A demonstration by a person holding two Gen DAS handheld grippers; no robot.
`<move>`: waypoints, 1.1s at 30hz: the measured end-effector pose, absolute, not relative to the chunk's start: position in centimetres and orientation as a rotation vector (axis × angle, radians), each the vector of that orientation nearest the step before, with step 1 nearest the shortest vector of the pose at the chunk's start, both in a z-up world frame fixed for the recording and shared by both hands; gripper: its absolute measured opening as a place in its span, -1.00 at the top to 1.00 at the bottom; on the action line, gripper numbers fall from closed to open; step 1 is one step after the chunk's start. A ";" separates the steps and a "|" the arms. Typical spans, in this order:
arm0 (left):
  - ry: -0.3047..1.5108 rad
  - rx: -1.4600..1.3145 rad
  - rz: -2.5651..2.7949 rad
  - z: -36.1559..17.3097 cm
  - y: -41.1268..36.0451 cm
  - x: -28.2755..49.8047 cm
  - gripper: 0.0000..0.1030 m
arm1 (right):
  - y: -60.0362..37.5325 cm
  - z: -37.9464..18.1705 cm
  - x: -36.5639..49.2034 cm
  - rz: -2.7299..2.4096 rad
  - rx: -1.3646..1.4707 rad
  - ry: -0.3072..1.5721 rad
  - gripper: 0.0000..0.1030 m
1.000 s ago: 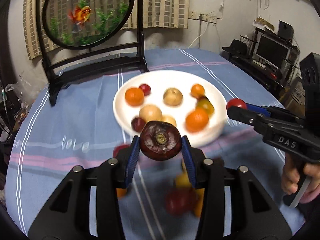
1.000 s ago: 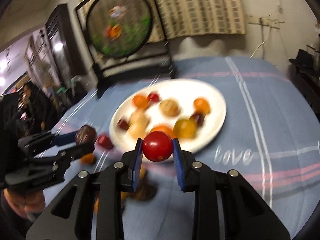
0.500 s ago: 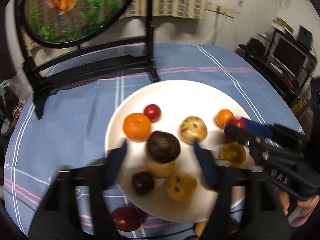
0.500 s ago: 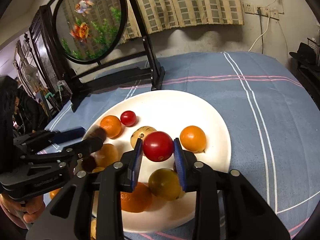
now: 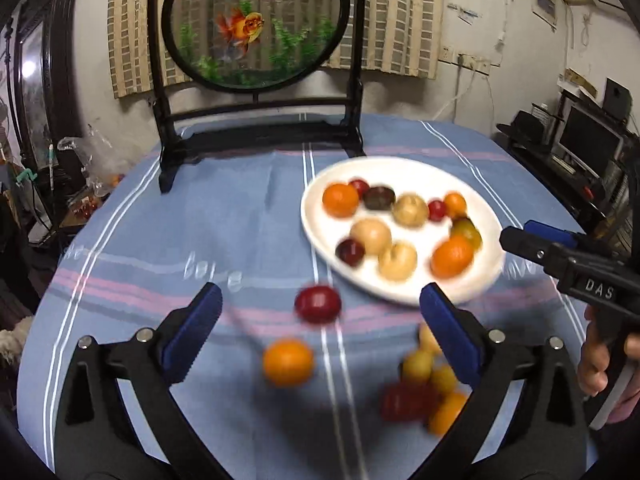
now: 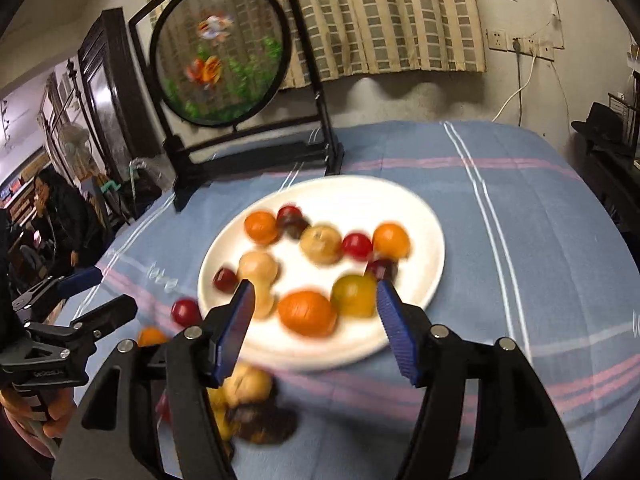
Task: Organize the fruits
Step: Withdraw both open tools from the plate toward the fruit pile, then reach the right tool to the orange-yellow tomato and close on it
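A white plate on the blue striped cloth holds several fruits, among them a dark mangosteen and a small red tomato. My left gripper hangs over the cloth in front of the plate, its jaws opening wide and holding nothing. A loose red fruit and an orange lie on the cloth below it. My right gripper hovers at the plate's near rim, jaws opening, nothing pressed between them. An orange on the plate shows through the gap.
A blurred heap of loose fruit lies on the cloth near the front. A round goldfish screen on a black stand stands behind the plate. A person sits beyond the table's left edge. Shelves with a monitor stand at the right.
The left gripper let go of the mangosteen and the right let go of the red tomato; both fruits now lie on the plate. Both grippers pulled back towards the near side with jaws spread.
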State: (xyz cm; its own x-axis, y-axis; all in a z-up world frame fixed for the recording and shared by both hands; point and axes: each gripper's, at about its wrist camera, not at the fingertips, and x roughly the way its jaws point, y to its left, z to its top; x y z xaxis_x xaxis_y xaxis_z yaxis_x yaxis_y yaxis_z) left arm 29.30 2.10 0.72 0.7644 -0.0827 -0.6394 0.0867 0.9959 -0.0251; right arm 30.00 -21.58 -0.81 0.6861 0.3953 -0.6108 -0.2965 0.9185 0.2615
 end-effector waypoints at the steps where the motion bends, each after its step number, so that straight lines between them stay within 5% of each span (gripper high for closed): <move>1: 0.683 -0.005 -0.095 0.3 2.6 28.4 -0.96 | -21.3 -1.0 29.1 0.396 0.144 0.721 -0.24; 14: 0.702 -0.018 0.054 -1.1 5.0 26.3 -0.96 | -14.1 -3.3 20.2 0.508 -0.159 0.778 -0.24; 33: 0.672 -0.033 0.018 -0.3 4.7 25.3 -0.96 | -14.1 -5.8 21.6 0.547 -0.084 0.869 0.00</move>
